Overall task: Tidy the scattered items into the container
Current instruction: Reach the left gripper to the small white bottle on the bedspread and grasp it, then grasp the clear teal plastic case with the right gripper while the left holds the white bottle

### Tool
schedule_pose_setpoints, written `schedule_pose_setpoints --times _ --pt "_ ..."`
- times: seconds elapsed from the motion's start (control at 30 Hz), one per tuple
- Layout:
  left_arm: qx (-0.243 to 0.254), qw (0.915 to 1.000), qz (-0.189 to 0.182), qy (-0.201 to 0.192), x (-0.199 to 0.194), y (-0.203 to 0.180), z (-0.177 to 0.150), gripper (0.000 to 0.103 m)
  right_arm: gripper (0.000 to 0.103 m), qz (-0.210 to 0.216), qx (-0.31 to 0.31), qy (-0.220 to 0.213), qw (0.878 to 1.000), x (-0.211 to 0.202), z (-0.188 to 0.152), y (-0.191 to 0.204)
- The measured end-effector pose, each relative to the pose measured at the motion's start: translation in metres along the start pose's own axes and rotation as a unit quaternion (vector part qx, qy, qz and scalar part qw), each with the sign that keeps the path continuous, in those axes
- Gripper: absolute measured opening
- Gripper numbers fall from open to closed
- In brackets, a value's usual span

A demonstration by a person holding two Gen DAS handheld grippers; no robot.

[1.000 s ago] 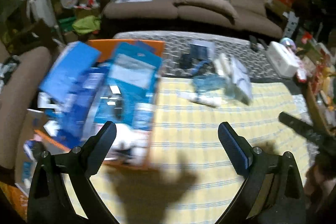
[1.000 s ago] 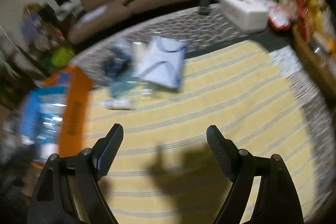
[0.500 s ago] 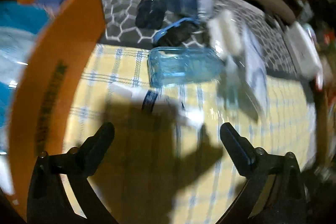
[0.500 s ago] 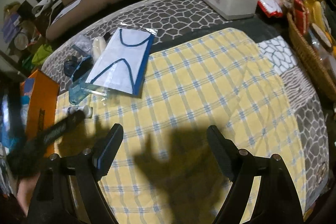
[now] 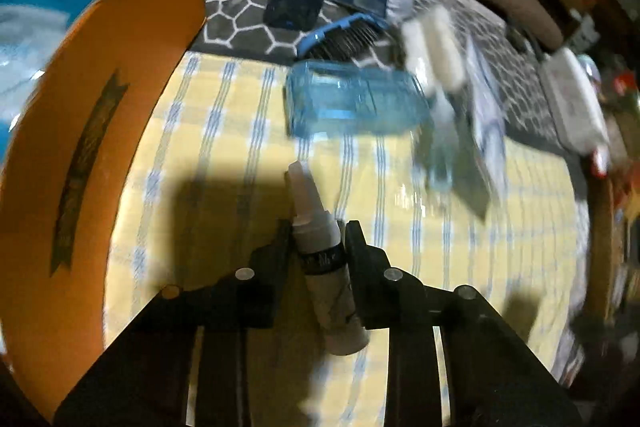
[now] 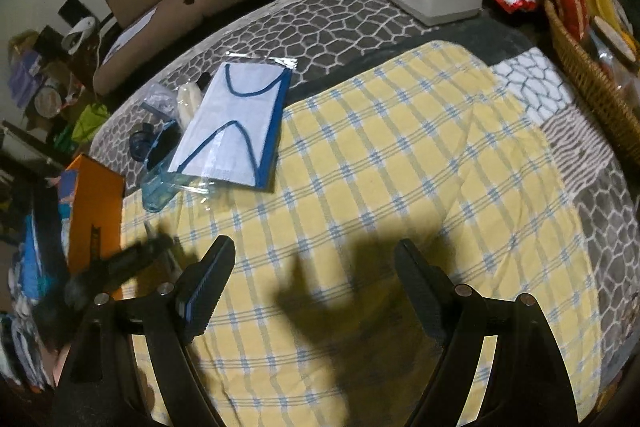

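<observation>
Yellow checked cloth (image 5: 224, 155) covers a table beside an orange box (image 5: 100, 131). Just right of the box, a small white tube (image 5: 320, 251) is being closed on by the left gripper (image 5: 316, 239). The right gripper (image 6: 314, 267) is held spread, empty, farther right.

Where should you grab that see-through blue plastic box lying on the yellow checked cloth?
Probably across its two long sides, near the middle, coming down from above. The see-through blue plastic box lies flat on the yellow checked cloth with its long sides bare, but a blue comb and white bundle crowd its far edge and right end.
</observation>
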State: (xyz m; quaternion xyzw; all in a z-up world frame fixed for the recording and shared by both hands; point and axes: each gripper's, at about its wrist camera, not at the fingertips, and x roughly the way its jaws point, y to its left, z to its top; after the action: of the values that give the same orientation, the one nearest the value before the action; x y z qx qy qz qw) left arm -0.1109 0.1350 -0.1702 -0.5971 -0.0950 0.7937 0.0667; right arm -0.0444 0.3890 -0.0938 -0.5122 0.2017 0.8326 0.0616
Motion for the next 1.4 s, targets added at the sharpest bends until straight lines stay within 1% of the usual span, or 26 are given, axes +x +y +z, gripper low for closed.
schedule_pose_setpoints --times 0.07,0.1,0.13,0.2,0.23,0.27,0.3,0.33,0.37,0.4,0.5,0.57,0.6,0.63,0.67,0.7,0.73,0.83,0.9,0.97,1.0,1.03,1.1,1.13,1.23,1.4 --pt "0.036 0.9994 -0.003 0.000 -0.013 0.002 -0.014 0.023 0.083 0.007 0.003 0.006 1.000 0.004 -0.001 0.001" --pt "0.059 0.9983 -0.003 -0.005 -0.023 0.003 -0.022 0.023 0.083 0.010 0.004 0.011 1.000 0.007 -0.001 0.002" --pt "0.070 0.9975 -0.003 -0.012 -0.029 0.003 -0.024 0.022 0.083 0.015 0.007 0.015 1.000 0.010 -0.002 0.002" --pt "0.097 0.9945 -0.013 -0.038 -0.061 0.011 -0.037 0.021 0.083 0.027 0.014 0.021 0.999 0.014 -0.003 0.003" --pt "0.101 0.9937 -0.021 -0.045 -0.075 0.017 -0.039 0.021 0.083 0.034 0.020 0.020 0.999 0.016 -0.003 0.005" --pt "0.098 0.9929 -0.037 -0.057 -0.092 0.028 -0.047 0.021 0.083 0.037 0.023 0.011 0.999 0.017 -0.004 0.006" --pt "0.097 0.9920 -0.049 -0.064 -0.101 0.033 -0.051 0.021 0.083 0.032 0.021 -0.005 0.999 0.018 -0.005 0.011" --pt "0.099 0.9908 -0.057 -0.073 -0.111 0.039 -0.055 0.021 0.083 0.017 0.011 -0.017 1.000 0.021 -0.006 0.020" --pt "0.100 0.9901 -0.055 -0.082 -0.122 0.046 -0.059 0.021 0.083 0.009 -0.002 -0.020 1.000 0.024 -0.007 0.027" --pt "0.099 0.9900 -0.050 -0.088 -0.128 0.050 -0.059 0.021 0.083 0.007 -0.027 -0.025 0.999 0.029 -0.009 0.044" --pt "0.094 0.9878 -0.052 -0.113 -0.151 0.057 -0.064 0.021 0.083 0.049 -0.092 -0.051 0.993 0.031 -0.016 0.084" --pt "0.094 0.9859 -0.055 -0.127 -0.164 0.057 -0.065 0.021 0.084 0.066 -0.167 -0.073 0.981 0.032 -0.022 0.119" --pt "0.097 0.9840 -0.053 -0.140 -0.175 0.057 -0.067 0.021 0.085 0.065 -0.194 -0.079 0.976 0.034 -0.024 0.129" --pt "0.102 0.9818 -0.050 -0.152 -0.182 0.057 -0.066 0.021 0.086 0.051 -0.239 -0.091 0.965 0.036 -0.028 0.146" --pt "0.110 0.9794 -0.046 -0.163 -0.189 0.056 -0.066 0.021 0.088 0.037 -0.262 -0.099 0.959 0.040 -0.031 0.155" --pt "0.115 0.9770 -0.041 -0.175 -0.197 0.056 -0.065 0.021 0.090 0.032 -0.276 -0.100 0.955 0.044 -0.032 0.162" --pt "0.116 0.9758 -0.039 -0.181 -0.201 0.057 -0.063 0.021 0.091 0.039 -0.293 -0.088 0.951 0.055 -0.033 0.172" --pt "0.109 0.9741 -0.045 -0.193 -0.210 0.060 -0.058 0.021 0.090 0.048 -0.309 -0.065 0.948 0.078 -0.034 0.190" --pt "0.105 0.9746 -0.051 -0.191 -0.210 0.061 -0.055 0.021 0.091 0.038 -0.315 -0.075 0.945 0.087 -0.032 0.198" --pt "0.104 0.9749 -0.052 -0.190 -0.210 0.061 -0.053 0.021 0.094 0.004 -0.304 -0.103 0.947 0.096 -0.024 0.204" --pt "0.103 0.9749 -0.052 -0.190 -0.210 0.061 -0.052 0.021 0.100 -0.005 -0.297 -0.106 0.949 0.101 -0.020 0.204" --pt "0.103 0.9748 -0.052 -0.191 -0.208 0.061 -0.052 0.021 0.102 -0.004 -0.286 -0.099 0.953 0.109 -0.013 0.204" --pt "0.101 0.9744 -0.051 -0.194 -0.207 0.061 -0.052 0.021 0.102 0.011 -0.285 -0.086 0.955 0.119 -0.008 0.202" --pt "0.103 0.9745 -0.051 -0.193 -0.206 0.060 -0.052 0.021 0.102 0.011 -0.295 -0.082 0.952 0.124 -0.007 0.202" --pt "0.104 0.9754 -0.051 -0.187 -0.200 0.057 -0.053 0.021 0.103 -0.010 -0.324 -0.082 0.942 0.136 -0.006 0.204" --pt "0.109 0.9751 -0.052 -0.186 -0.199 0.053 -0.054 0.021 0.103 -0.011 -0.343 -0.085 0.935 0.139 -0.009 0.210"
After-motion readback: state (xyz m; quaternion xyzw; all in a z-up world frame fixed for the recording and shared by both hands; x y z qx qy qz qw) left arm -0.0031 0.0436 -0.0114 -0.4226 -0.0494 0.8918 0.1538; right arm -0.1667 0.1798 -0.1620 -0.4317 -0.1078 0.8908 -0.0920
